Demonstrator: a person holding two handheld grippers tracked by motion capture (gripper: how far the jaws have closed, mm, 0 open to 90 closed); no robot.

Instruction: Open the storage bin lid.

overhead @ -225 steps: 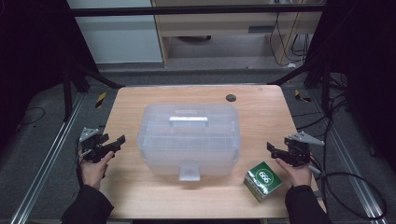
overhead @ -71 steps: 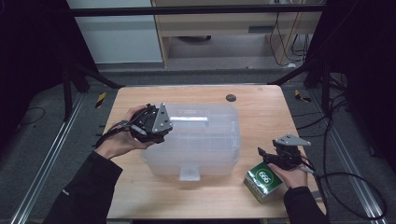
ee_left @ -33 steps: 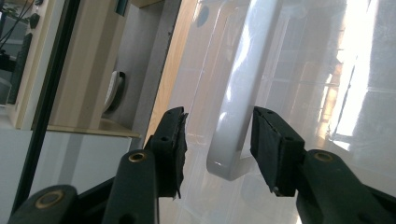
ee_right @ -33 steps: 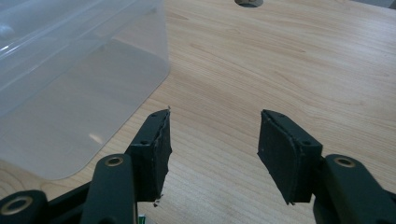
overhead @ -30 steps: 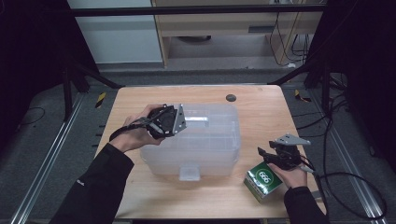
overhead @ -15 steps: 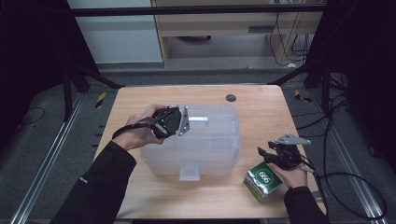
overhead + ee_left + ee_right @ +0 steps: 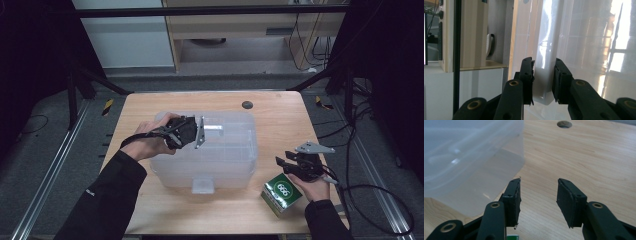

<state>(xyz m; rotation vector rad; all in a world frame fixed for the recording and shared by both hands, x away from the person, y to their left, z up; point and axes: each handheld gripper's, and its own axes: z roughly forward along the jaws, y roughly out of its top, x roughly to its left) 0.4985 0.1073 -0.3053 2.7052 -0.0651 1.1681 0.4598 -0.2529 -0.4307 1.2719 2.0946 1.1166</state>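
Observation:
A large clear plastic storage box (image 7: 225,155) with its lid on stands in the middle of the wooden table (image 7: 280,120). My left gripper (image 7: 202,130) lies over the lid, and its jaws have just been closing. In the left gripper view the left gripper (image 7: 543,75) has both pads against the lid's pale handle bar (image 7: 543,85). A green carton (image 7: 281,192) sits at the front right. Just above it hovers my right gripper (image 7: 282,162). Its jaws have just been closing, and the right gripper (image 7: 539,192) has only bare tabletop between its pads.
A dark round hole (image 7: 246,104) sits in the table behind the box, the same hole (image 7: 564,124) at the top of the right gripper view. The box's front latch (image 7: 202,186) faces the near edge. Black frame legs and cables surround the table.
The left hand came from the table's left edge up onto the lid and edged right to the handle. The right gripper has stayed by the green carton.

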